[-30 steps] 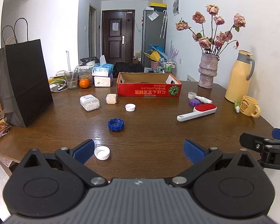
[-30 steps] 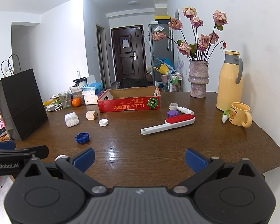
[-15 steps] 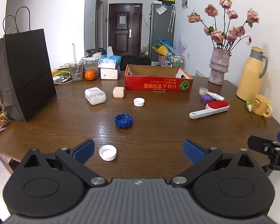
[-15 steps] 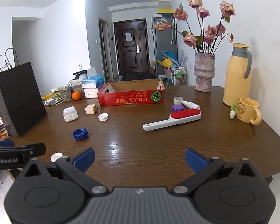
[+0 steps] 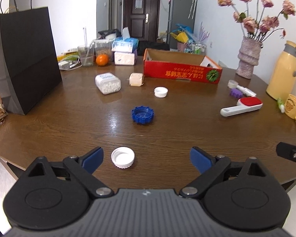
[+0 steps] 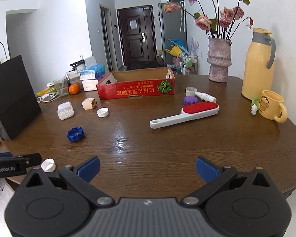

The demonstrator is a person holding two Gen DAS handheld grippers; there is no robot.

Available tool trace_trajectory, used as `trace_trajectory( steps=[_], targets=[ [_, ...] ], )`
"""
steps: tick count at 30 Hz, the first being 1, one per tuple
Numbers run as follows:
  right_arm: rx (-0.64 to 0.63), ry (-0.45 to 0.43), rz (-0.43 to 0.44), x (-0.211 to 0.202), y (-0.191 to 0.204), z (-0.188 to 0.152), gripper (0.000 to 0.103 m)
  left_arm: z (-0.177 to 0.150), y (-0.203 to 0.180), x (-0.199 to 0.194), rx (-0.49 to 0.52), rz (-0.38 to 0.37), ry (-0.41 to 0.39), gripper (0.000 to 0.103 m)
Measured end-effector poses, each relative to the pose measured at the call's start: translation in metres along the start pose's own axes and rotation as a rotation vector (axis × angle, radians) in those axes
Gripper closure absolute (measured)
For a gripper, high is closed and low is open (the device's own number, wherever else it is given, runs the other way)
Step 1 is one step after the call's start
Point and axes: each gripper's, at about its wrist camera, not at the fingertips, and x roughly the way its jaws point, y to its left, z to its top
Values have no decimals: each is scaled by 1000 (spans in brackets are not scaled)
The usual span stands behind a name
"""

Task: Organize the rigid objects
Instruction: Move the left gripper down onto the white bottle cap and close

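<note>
Compared with the view a second ago, the left gripper [image 5: 147,157] is found closer to the near white cap [image 5: 122,157], which now lies between the blue pads, nearer the left pad, on the wooden surface [image 5: 167,134]. The jaws of the left gripper are spread wide and nothing is held. The right gripper [image 6: 148,167] is also shown with its jaws fully apart and empty, above the near edge of the surface, with little change in its position. The red cardboard box [image 5: 182,69], taken here as the landmark, stands at the far side of the surface. In front of the box and well apart from it lies the blue cap [image 5: 142,114]; a second white cap [image 5: 160,92] lies closer to the box. The lint brush [image 6: 184,114] lies in front of the box toward its right end, with the purple cap [image 6: 189,100] just behind it. The approach suggests that the near white cap is selected as the first item; closure of the jaws and transfer, probably into the box, are not yet done.
</note>
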Motion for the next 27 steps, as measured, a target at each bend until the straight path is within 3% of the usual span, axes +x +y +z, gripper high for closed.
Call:
trace_trajectory(
  steps=[9,22,27],
  targets=[
    [-1,59,-13,40,1,11,0,-1,22,44,-15,41,102,26],
    [2,117,-29,89,0,23,0,-1,35,88,-23,48,211,36],
    [8,131,-30,102,-2,26,0,-3,34,100,-19,43,246,55]
  ],
)
